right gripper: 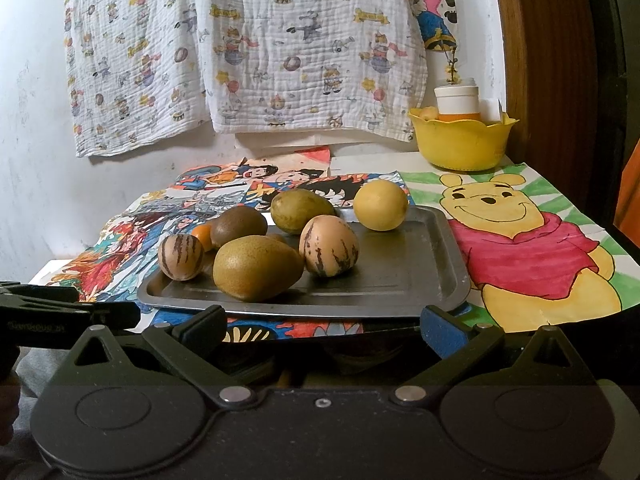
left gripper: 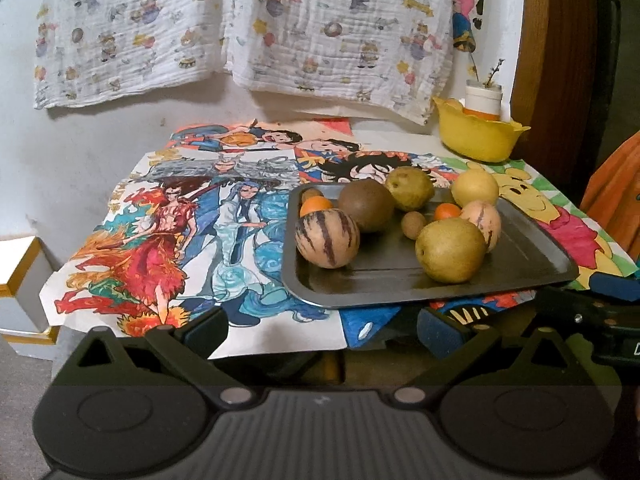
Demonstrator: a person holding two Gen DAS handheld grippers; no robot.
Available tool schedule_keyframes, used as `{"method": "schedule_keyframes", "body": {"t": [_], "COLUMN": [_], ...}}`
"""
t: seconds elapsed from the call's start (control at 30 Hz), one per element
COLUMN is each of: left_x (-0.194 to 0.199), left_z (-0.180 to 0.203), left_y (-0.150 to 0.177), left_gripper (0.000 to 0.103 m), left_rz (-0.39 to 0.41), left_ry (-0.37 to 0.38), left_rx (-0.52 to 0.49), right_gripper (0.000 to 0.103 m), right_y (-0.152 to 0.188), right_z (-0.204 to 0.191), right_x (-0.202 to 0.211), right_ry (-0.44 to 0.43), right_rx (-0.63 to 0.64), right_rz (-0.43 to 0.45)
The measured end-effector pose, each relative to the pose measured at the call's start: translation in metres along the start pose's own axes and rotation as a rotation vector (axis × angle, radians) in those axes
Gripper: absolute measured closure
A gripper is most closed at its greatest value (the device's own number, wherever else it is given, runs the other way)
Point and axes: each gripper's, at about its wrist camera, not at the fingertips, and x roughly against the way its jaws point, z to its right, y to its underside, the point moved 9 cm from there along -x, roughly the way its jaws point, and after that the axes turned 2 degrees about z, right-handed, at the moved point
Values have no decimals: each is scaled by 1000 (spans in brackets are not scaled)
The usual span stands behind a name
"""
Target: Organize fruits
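Observation:
A dark metal tray [left gripper: 532,264] [right gripper: 420,280] lies on the table with several fruits on it. Two striped pepino melons [left gripper: 327,238] [right gripper: 328,246], green-brown pears [left gripper: 450,250] [right gripper: 256,268], a brown round fruit [left gripper: 366,210] [right gripper: 239,226], a yellow fruit [left gripper: 475,189] [right gripper: 380,205] and small oranges [left gripper: 316,205] [right gripper: 203,234] rest there. My left gripper [left gripper: 322,330] hangs open at the table's front edge, short of the tray. My right gripper [right gripper: 322,324] is open too, just before the tray's near rim, with nothing between its fingers.
Colourful drawings [left gripper: 168,240] [right gripper: 532,248] cover the table. A yellow bowl [left gripper: 476,136] [right gripper: 460,144] with a white-capped bottle stands at the back right. A printed cloth [left gripper: 240,32] hangs on the wall. A white box [left gripper: 20,280] sits left below the table.

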Motion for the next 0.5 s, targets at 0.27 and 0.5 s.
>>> {"method": "schedule_keyframes", "body": {"t": [0.27,0.5], "left_x": [2,4], "left_z": [2,4], "left_y": [-2,-2], "left_gripper": [1,1], "left_rz": [12,17], "left_ry": [5,14], "left_rx": [11,17], "right_gripper": [0,0], "right_y": [1,0], "right_z": [0,-2], "right_x": [0,0], "right_ry": [2,2], "right_rx": [0,0], "right_rz": [-1,-1]}}
